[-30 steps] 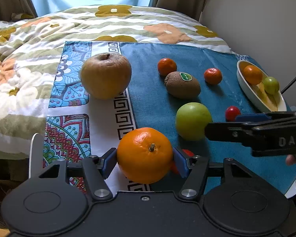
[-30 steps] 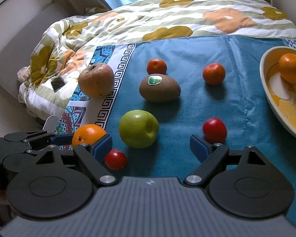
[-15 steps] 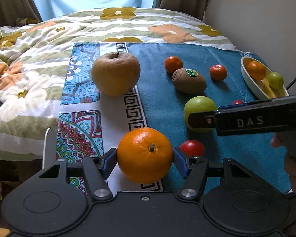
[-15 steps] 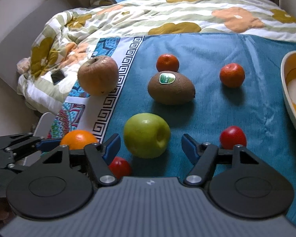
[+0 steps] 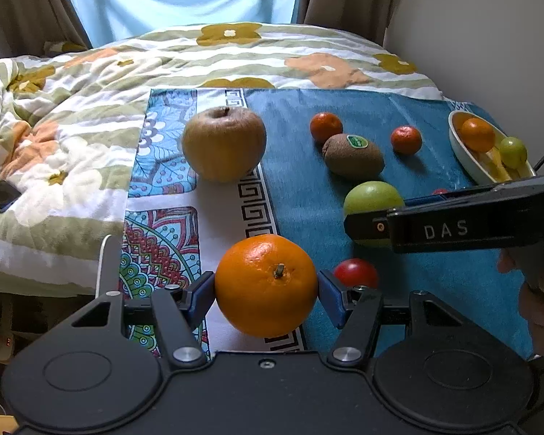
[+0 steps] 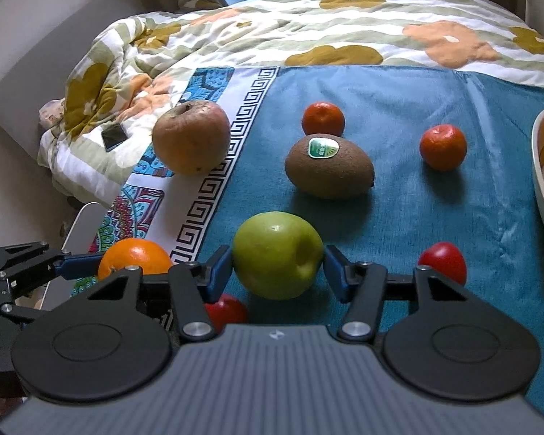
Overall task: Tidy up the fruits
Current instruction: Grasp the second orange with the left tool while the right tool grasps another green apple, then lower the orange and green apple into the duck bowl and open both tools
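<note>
My left gripper [image 5: 266,291] is shut on a large orange [image 5: 266,284], held near the front left corner of the cloth; the orange also shows in the right wrist view [image 6: 134,255]. My right gripper [image 6: 277,273] has its jaws around a green apple [image 6: 277,253], pads at or very near its sides. The apple [image 5: 371,199] is partly hidden behind the right gripper in the left wrist view. A brown apple [image 5: 224,143], a kiwi [image 6: 329,166], two tangerines [image 6: 322,117] [image 6: 443,146] and two small red fruits [image 6: 442,259] [image 5: 356,272] lie on the blue cloth [image 6: 435,210].
A yellow bowl [image 5: 466,157] at the right edge holds an orange and a small green fruit. A flowered quilt [image 5: 90,72] covers the bed behind and to the left. A phone [image 6: 114,136] lies on the quilt. A wall stands to the right.
My right gripper moved left and forward and its jaws narrowed around the green apple. My left gripper drew back slightly, still holding the orange.
</note>
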A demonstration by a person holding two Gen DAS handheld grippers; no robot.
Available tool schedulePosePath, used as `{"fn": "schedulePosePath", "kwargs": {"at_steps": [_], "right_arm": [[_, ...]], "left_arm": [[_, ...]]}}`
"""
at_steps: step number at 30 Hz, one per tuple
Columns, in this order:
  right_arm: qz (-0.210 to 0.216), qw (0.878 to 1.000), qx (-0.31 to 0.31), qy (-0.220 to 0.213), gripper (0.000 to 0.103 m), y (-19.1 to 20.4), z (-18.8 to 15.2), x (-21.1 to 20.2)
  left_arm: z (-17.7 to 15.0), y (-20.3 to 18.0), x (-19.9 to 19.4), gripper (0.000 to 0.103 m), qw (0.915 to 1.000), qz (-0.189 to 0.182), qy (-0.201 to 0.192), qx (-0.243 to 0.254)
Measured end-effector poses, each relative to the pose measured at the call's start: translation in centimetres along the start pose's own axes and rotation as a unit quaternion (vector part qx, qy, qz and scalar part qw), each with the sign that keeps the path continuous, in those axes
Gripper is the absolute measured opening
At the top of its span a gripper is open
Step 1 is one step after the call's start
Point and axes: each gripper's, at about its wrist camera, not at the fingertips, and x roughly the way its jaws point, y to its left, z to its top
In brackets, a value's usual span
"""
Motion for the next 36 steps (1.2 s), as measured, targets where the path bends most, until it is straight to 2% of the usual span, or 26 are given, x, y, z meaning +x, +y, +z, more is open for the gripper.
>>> {"fn": "schedulePosePath", "kwargs": {"at_steps": [10,18,26,36], "right_arm": [[0.009,1.000,-0.014,-0.022,0.069,-0.6,-0.1,-3.8],[0.001,0.999,-0.017,-0.038,0.069,-3.4,-0.5,-8.9],[-0.022,0.998,-0.006,-0.052,0.069,-8.5,-1.6,-14.0],[-0.049,0.996,0.010,-0.070,0.069,-16.5,-2.6,-18.8]], "left_arm": [[0.5,-2.2,-2.9,0.065,0.9996,0.016,-0.024,-0.005],[1.2,-6.3,-6.1,0.065,0.9987,0.020,-0.047,-0.003],[2.3,-12.0,-7.4,0.065,0.9979,0.004,-0.064,0.006],[4.0,-19.9,-6.2,0.065,0.9971,-0.027,-0.069,0.020]]}}
